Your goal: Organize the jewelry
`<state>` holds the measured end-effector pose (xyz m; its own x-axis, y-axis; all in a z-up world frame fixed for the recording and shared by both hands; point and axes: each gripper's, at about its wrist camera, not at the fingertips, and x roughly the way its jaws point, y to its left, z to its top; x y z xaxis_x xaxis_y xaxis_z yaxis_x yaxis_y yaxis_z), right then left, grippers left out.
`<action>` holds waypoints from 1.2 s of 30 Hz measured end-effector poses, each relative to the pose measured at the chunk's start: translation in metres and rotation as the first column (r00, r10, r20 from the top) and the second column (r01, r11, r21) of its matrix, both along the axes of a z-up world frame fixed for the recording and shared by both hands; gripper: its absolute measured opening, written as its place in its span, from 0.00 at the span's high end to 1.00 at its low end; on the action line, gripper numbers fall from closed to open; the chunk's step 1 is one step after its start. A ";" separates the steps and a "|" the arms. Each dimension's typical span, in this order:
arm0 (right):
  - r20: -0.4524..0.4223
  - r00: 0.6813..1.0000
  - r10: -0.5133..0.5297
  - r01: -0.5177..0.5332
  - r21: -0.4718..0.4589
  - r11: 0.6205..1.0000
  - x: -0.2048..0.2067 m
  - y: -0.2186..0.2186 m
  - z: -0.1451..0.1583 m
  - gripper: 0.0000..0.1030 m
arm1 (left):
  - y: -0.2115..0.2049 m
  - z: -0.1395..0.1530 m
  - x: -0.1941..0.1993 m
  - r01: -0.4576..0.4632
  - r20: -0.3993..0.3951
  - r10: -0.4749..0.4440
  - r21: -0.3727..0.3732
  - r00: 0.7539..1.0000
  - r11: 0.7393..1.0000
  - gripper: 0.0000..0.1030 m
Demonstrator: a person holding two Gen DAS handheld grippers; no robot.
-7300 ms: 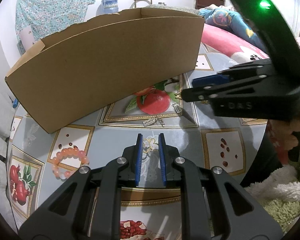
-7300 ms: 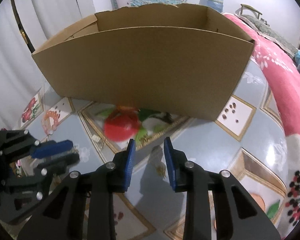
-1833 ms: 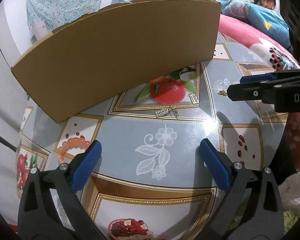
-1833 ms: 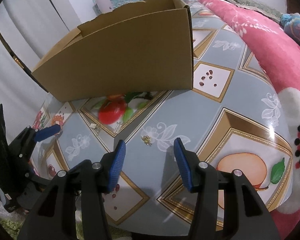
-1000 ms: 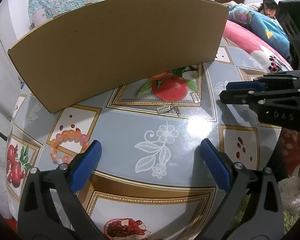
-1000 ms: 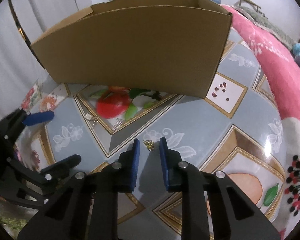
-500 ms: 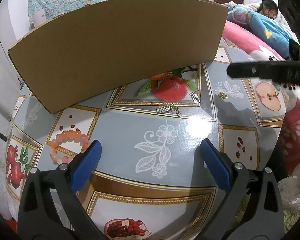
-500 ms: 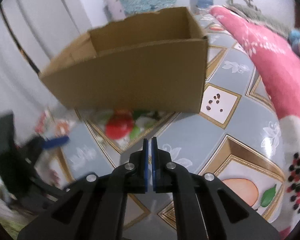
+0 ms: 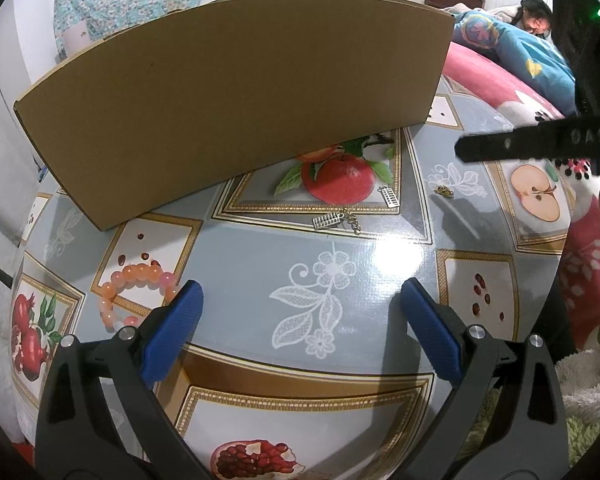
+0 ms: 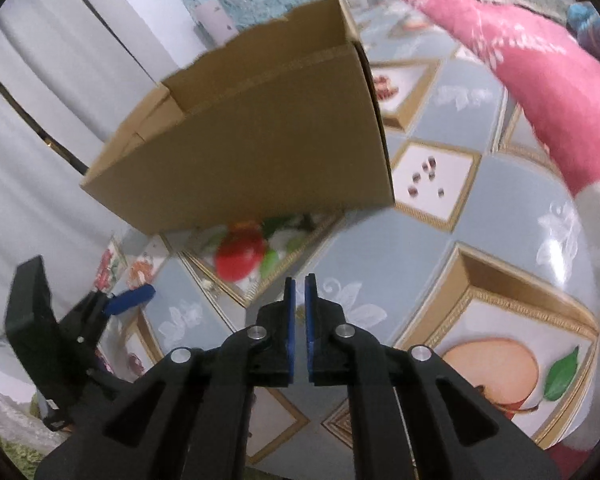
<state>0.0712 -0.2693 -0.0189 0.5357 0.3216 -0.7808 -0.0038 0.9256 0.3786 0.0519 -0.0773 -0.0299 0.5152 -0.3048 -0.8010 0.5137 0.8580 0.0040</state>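
In the left wrist view, the left hand-held gripper (image 9: 300,320) tilts down over the table (image 9: 260,256), jaws wide and empty. A small gold piece (image 9: 444,190) lies just under the right hand-held gripper (image 9: 466,152), apart from it. A bead bracelet (image 9: 134,292) lies at left.

In the right wrist view, the right hand-held gripper (image 10: 299,290) points down before the cardboard box (image 10: 260,152). Its jaws are opening from a narrow gap, nothing between them.

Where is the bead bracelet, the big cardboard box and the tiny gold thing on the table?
bead bracelet (image 9: 134,276): left wrist view, on its orange beads at the top.
cardboard box (image 9: 236,96): left wrist view, middle of its front wall.
tiny gold piece (image 9: 444,190): left wrist view, on the piece itself.
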 end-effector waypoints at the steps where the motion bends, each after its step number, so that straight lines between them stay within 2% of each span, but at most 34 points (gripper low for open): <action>1: -0.008 1.000 0.002 -0.002 -0.007 1.000 -0.001 0.000 -0.002 0.86 | -0.001 0.000 0.000 -0.001 0.000 0.001 0.001 1.000 1.000 0.07; 4: -0.017 1.000 0.019 -0.020 -0.055 0.998 -0.007 0.006 -0.005 0.75 | -0.001 0.002 0.001 -0.009 0.008 0.009 0.009 1.000 1.000 0.07; 7: -0.020 0.999 0.032 -0.033 -0.094 0.995 -0.011 0.011 -0.006 0.68 | -0.003 0.004 0.002 -0.009 0.029 0.008 0.013 1.000 1.000 0.07; 13: -0.019 0.999 0.037 -0.040 -0.145 0.989 -0.014 0.017 -0.012 0.66 | -0.011 0.014 0.008 0.010 0.072 -0.009 -0.015 0.997 1.000 0.08; 15: -0.012 0.999 0.038 -0.039 -0.146 0.989 -0.014 0.018 -0.012 0.66 | -0.012 0.015 0.011 0.021 0.080 -0.019 -0.019 0.997 1.000 0.15; 17: -0.002 0.999 0.036 -0.036 -0.145 0.989 -0.014 0.018 -0.011 0.66 | -0.016 0.013 0.015 0.031 0.069 -0.030 -0.017 0.997 0.999 0.28; 21: 0.014 0.999 0.033 -0.031 -0.148 0.989 -0.014 0.019 -0.011 0.66 | -0.020 0.012 0.020 0.054 0.054 -0.052 -0.026 0.997 0.998 0.42; 25: 0.023 0.999 0.028 -0.025 -0.140 0.990 -0.015 0.018 -0.012 0.66 | -0.022 0.012 0.021 0.086 0.063 -0.087 0.010 0.994 0.996 0.59; 30: 0.029 0.999 0.032 -0.028 -0.125 0.992 -0.014 0.017 -0.012 0.66 | -0.030 0.008 0.023 0.133 0.058 -0.138 0.077 0.989 0.988 0.65; 34: 0.032 0.999 0.031 -0.027 -0.116 0.993 -0.013 0.017 -0.012 0.66 | -0.035 0.008 0.026 0.159 0.043 -0.163 0.082 0.986 0.984 0.66; 36: 0.034 0.999 0.030 -0.026 -0.111 0.993 -0.013 0.017 -0.012 0.66 | -0.037 0.009 0.028 0.168 0.020 -0.170 0.064 0.985 0.984 0.73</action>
<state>0.0582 -0.2526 -0.0313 0.5561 0.2495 -0.7928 -0.0420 0.9611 0.2730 0.0797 -0.1140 -0.0209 0.4813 -0.3393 -0.8082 0.6502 0.7566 0.0695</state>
